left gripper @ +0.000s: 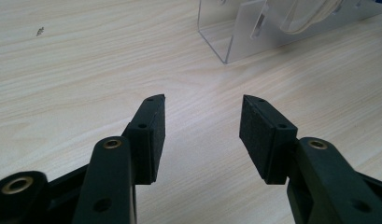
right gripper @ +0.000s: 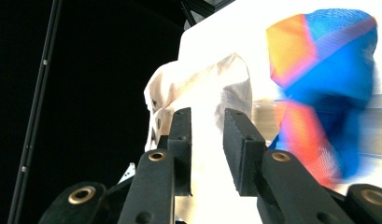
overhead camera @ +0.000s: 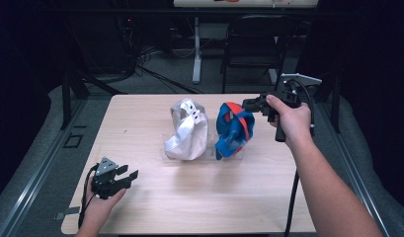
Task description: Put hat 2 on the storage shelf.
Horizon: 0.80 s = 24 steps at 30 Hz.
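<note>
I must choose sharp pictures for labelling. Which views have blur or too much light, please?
Right gripper view: the blue and orange cap is smeared and the table overexposed. Left gripper view: sharp, evenly lit wood between the left tongs. High view: slightly soft, dark surroundings, the table well lit.

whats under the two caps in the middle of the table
A clear stand sits under the white cap and the blue and orange cap; the caps cover most of it.
</note>
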Each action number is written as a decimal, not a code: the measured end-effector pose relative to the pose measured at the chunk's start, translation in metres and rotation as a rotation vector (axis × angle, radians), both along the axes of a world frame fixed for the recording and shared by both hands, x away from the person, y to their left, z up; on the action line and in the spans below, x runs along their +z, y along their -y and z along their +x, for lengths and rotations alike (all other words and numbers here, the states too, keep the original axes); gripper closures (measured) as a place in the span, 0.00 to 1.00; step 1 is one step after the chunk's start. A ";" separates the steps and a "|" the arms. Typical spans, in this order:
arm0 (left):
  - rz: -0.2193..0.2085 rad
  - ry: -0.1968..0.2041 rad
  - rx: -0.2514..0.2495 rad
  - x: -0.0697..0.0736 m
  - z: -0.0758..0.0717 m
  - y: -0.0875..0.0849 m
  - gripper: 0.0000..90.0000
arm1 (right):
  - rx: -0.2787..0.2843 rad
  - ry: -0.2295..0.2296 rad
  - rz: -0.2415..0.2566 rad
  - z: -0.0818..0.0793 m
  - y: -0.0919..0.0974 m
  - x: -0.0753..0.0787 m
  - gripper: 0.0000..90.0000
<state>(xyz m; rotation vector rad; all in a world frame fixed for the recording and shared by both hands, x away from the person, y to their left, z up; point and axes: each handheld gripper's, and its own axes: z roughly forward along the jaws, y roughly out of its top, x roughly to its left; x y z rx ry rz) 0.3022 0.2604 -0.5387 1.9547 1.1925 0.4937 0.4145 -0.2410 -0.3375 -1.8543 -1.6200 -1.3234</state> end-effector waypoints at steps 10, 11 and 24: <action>-0.003 -0.002 0.000 -0.001 0.000 0.000 0.57 | 0.031 0.036 -0.106 -0.013 0.000 0.005 0.74; -0.002 -0.002 -0.001 -0.001 0.001 0.000 0.57 | 0.034 0.038 -0.106 -0.015 0.000 0.004 0.73; 0.005 -0.013 0.000 -0.002 0.001 0.000 0.57 | 0.077 0.108 -0.211 -0.041 0.004 -0.020 0.64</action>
